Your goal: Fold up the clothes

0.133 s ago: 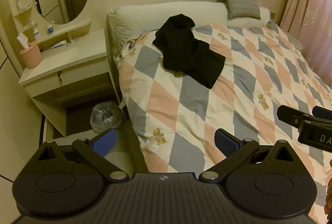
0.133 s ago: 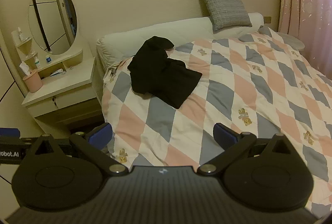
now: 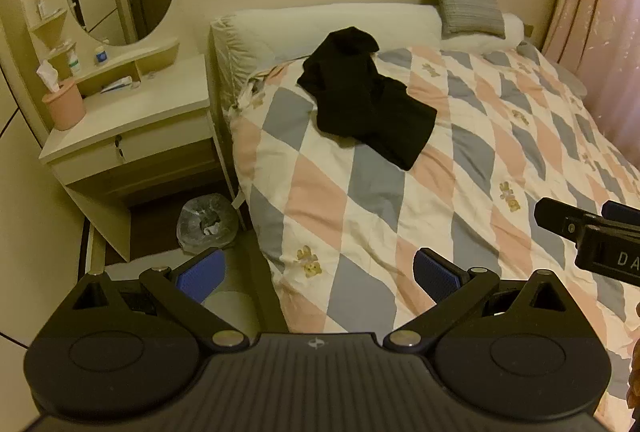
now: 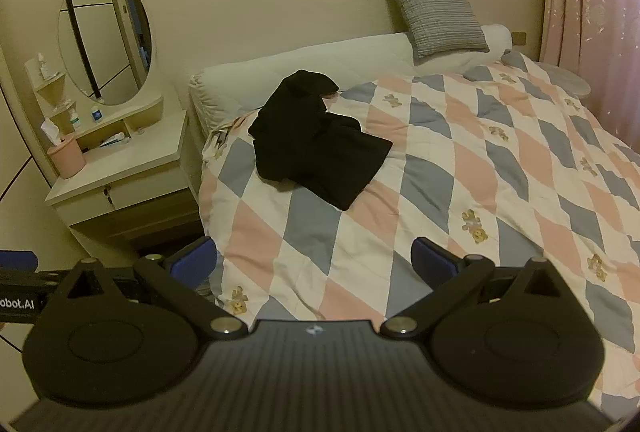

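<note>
A crumpled black fabric garment [image 3: 366,98] lies in a heap on the bed's quilt of pink, grey and white diamonds [image 3: 400,216], toward 12 o'clock from both tools and well apart from them. The left gripper [image 3: 318,274] has its 2 blue-padded jaws spread wide with nothing between them. The right gripper [image 4: 314,260] stands equally wide and empty. At 10 o'clock stands a cream bedside dresser [image 4: 120,168] with an oval mirror [image 4: 105,36].

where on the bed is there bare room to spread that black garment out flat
The checked quilt lies bare from the black garment toward the pink curtain, and from the garment to the near edge. The corner by the white bolster and dressing table is crowded. Both grippers, left and right, are open and empty.
</note>
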Available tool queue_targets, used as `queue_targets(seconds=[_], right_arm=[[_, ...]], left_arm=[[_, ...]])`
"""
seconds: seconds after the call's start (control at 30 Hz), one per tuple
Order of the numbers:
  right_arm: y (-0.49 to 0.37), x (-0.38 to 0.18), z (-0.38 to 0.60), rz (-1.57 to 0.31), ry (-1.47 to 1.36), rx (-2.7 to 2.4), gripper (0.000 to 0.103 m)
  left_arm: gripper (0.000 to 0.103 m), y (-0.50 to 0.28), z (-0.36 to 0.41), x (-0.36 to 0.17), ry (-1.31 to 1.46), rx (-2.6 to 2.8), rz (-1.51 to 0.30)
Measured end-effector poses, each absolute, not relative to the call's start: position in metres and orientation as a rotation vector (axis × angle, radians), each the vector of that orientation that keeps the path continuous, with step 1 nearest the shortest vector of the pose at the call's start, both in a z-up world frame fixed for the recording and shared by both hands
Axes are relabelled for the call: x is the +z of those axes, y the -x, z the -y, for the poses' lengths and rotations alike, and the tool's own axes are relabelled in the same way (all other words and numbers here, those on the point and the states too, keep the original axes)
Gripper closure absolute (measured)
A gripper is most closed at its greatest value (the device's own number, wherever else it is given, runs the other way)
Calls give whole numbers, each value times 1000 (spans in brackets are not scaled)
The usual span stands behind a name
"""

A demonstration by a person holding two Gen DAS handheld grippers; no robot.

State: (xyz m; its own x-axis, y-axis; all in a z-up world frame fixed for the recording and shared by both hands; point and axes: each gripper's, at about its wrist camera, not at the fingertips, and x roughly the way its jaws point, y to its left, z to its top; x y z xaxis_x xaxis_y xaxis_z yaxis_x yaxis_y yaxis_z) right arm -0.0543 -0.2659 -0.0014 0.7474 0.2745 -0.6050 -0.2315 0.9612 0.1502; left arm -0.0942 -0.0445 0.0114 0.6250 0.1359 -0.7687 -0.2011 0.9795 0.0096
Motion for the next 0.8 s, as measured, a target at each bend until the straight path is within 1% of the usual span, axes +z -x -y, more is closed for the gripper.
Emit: queue_targets(seconds=[0.8], right_arm=[[46,2,287,-666,-71,280,0]], left_arm=[[0,93,62,11,76,195,-866]])
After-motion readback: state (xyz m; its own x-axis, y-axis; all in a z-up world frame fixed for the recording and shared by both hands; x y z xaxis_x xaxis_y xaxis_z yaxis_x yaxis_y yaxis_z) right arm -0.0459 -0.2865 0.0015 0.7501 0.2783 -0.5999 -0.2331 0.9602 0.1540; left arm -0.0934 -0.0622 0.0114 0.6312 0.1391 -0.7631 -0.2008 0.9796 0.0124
